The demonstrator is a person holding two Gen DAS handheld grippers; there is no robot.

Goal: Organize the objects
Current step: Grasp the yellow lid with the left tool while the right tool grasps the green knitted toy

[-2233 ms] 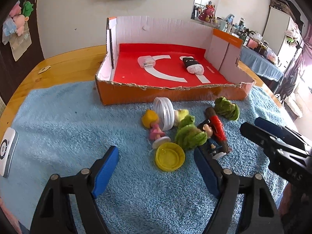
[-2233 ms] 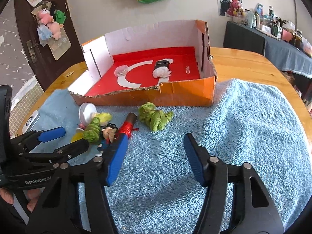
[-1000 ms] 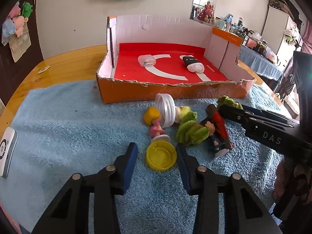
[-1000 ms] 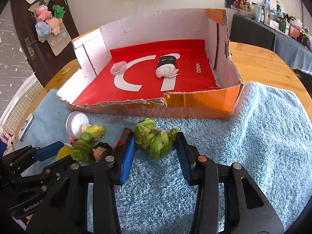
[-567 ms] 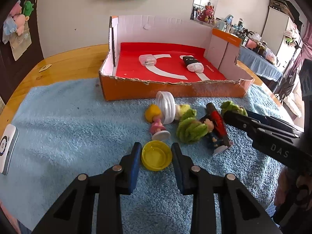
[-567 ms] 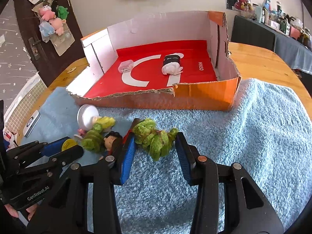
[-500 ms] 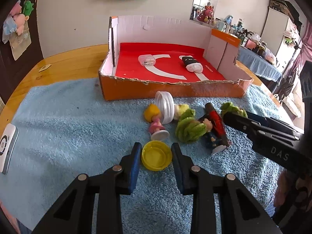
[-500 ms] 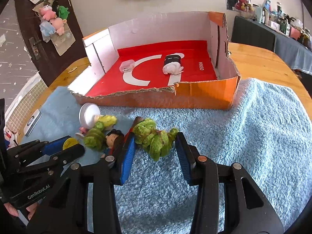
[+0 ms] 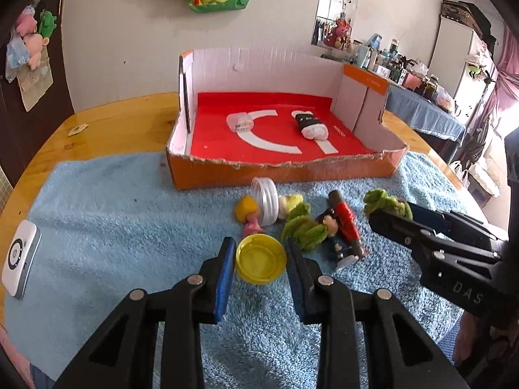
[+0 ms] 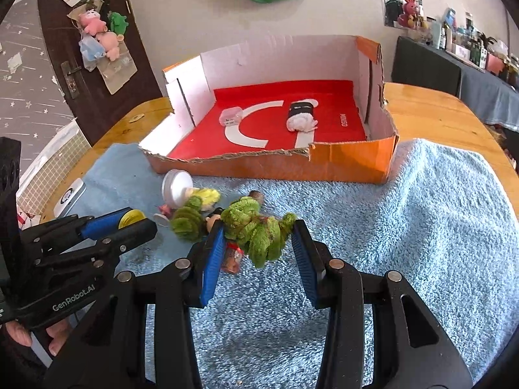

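My left gripper (image 9: 260, 253) is shut on a yellow lid (image 9: 261, 258) and holds it just above the blue towel (image 9: 107, 227). My right gripper (image 10: 258, 233) is shut on a green fuzzy toy (image 10: 259, 230) and has it lifted off the towel; the toy also shows in the left wrist view (image 9: 387, 203). Left on the towel are a second green fuzzy toy (image 9: 306, 231), a red-bodied figurine (image 9: 343, 227), a pink and yellow doll (image 9: 248, 214) and a clear round lid (image 9: 266, 199). The orange cardboard box (image 9: 282, 171) with a red floor holds a clear small case (image 9: 240, 121) and a black-and-white roll (image 9: 311, 126).
The towel covers a round wooden table (image 9: 107, 120). A white device (image 9: 19, 256) lies at the towel's left edge. The box's low torn front wall faces me; its back and side walls stand tall. A dark-clothed side table (image 10: 470, 81) stands at the right.
Both grippers closed on their objects: the left on the yellow lid, the right on the green fuzzy toy. The right gripper has lifted the toy off the towel.
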